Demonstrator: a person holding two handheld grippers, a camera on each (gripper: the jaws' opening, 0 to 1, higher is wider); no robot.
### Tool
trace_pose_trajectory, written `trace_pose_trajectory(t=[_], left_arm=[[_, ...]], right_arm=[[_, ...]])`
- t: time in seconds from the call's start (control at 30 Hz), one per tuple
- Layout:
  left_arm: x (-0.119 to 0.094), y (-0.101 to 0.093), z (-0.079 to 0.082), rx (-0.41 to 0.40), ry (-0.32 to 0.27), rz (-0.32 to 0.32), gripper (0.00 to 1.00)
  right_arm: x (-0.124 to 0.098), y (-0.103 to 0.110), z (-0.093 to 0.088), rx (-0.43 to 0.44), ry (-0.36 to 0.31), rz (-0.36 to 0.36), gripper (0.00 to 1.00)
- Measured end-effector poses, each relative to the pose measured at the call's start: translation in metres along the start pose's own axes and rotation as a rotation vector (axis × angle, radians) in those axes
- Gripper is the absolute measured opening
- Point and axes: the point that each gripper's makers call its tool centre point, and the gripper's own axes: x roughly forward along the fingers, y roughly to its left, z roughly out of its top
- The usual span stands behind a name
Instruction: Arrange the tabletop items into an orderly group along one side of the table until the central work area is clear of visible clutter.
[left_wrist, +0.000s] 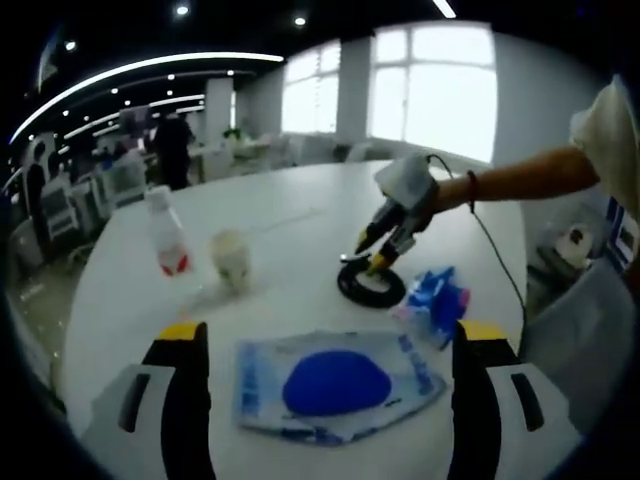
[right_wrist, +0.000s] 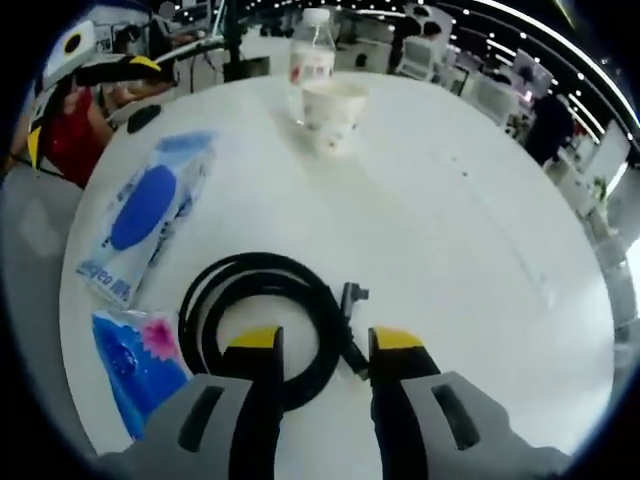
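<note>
Right gripper view: right gripper (right_wrist: 320, 345) parted astride coiled black cable (right_wrist: 262, 325) on white table (right_wrist: 480, 260).
Left gripper (left_wrist: 325, 345) open over blue-printed packet (left_wrist: 335, 385); tissue pack (left_wrist: 435, 300), paper cup (left_wrist: 232, 260), bottle (left_wrist: 168, 235) nearby.

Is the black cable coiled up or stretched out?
Coiled: the cable lies in a round loop on the table, its plug end beside the right gripper, whose jaws are open over it.

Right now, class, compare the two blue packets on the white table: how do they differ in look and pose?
The larger packet is pale and partly see-through, with a solid blue oval in its middle; the smaller packet is bright blue with pink patches. The larger packet lies flat, while the smaller packet looks crumpled and bunched up. The smaller packet sits beside the coiled black cable; the larger packet lies farther from it. Both rest on the table.
</note>
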Motion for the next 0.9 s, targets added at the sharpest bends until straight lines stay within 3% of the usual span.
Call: trace_pose_trajectory(t=[0.3,0.6,0.9], left_arm=[[0.0,0.004,-0.001,-0.013,0.001,0.018,0.97],[-0.002,0.007,-0.002,-0.018,0.005,0.027,0.96],[-0.003,0.011,0.002,-0.041,-0.021,0.03,0.95]], right_arm=[[0.006,-0.009,-0.003,-0.032,0.045,-0.033,0.17],[0.006,-0.004,-0.002,-0.063,0.048,-0.003,0.13],[-0.007,-0.005,0.003,-0.002,0.026,0.016,0.1]])
